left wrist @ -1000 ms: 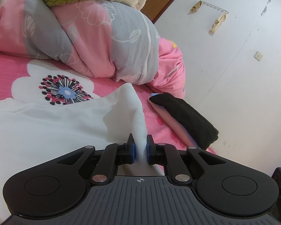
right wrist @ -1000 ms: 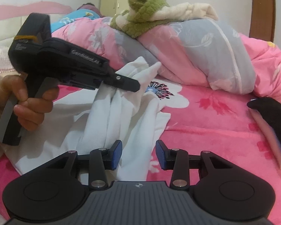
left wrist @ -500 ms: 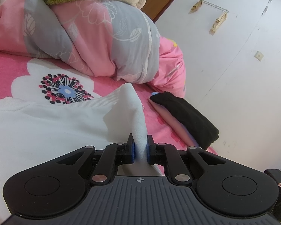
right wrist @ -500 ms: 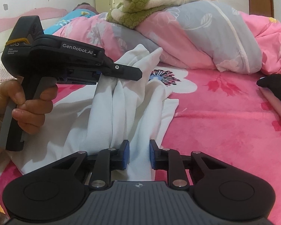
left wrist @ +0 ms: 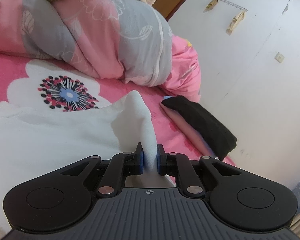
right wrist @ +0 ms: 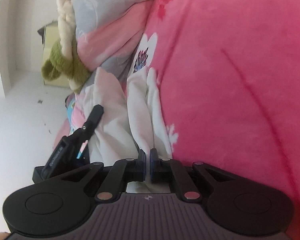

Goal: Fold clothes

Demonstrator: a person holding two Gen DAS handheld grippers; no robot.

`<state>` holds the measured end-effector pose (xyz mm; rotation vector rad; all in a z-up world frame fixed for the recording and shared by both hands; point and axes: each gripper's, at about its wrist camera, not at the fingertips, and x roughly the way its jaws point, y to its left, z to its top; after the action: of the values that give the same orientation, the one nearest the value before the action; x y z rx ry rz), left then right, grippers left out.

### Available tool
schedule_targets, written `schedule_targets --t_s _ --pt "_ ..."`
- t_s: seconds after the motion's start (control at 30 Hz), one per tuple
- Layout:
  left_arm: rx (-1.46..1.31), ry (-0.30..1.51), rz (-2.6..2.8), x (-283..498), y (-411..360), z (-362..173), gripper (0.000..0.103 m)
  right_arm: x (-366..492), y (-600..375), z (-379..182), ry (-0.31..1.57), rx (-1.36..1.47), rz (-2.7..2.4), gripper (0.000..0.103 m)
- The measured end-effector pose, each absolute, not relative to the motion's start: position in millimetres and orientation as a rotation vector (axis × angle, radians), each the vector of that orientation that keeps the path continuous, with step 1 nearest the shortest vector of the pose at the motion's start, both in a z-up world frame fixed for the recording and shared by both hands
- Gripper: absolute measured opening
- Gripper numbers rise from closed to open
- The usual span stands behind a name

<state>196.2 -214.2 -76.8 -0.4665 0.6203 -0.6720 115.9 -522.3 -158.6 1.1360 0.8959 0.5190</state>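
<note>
Both the left gripper (left wrist: 150,158) and right gripper (right wrist: 148,165) are pinching the bunched white knit garment (left wrist: 50,136) at lower centre; folding is looking unfinished.

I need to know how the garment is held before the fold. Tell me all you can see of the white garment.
The white garment is soft, plain knit-looking fabric with a ribbed hem, lying crumpled on the pink floral bedcover. The left gripper pinches a raised peak of it; the right gripper is shut on another bunched fold. It hangs in long creases between them.
</note>
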Motion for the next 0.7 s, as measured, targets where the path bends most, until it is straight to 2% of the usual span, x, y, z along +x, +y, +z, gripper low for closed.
schedule_targets --t_s 0.07,0.13,0.2,0.27,0.43,0.57,0.7 --pt "-0.461 0.628 -0.669 199.2 -219.1 -78.9 0.01 112.9 -519.6 -153.6 0.886 1.105 0.509 0.006" --pt "-0.456 0.636 -0.664 200.9 -222.0 -80.6 0.011 106.8 -519.8 -147.8 0.857 1.084 0.498 0.013" --pt "-0.451 0.648 -0.657 202.8 -224.8 -81.8 0.011 98.6 -523.0 -142.0 0.817 1.064 0.483 0.028" --pt "-0.446 0.662 -0.648 204.9 -228.2 -82.7 0.013 86.1 -526.8 -136.6 0.772 1.031 0.456 0.036" --pt "-0.432 0.693 -0.617 210.5 -239.3 -83.5 0.022 60.6 -525.2 -128.6 0.7 0.924 0.418 0.037" --pt "-0.411 0.69 -0.599 211.3 -246.5 -81.0 0.03 39.9 -514.4 -106.3 0.552 0.761 0.431 0.037" --pt "-0.426 0.664 -0.583 213.1 -246.6 -72.3 0.032 26.6 -498.0 -101.9 0.553 0.676 0.453 0.037"
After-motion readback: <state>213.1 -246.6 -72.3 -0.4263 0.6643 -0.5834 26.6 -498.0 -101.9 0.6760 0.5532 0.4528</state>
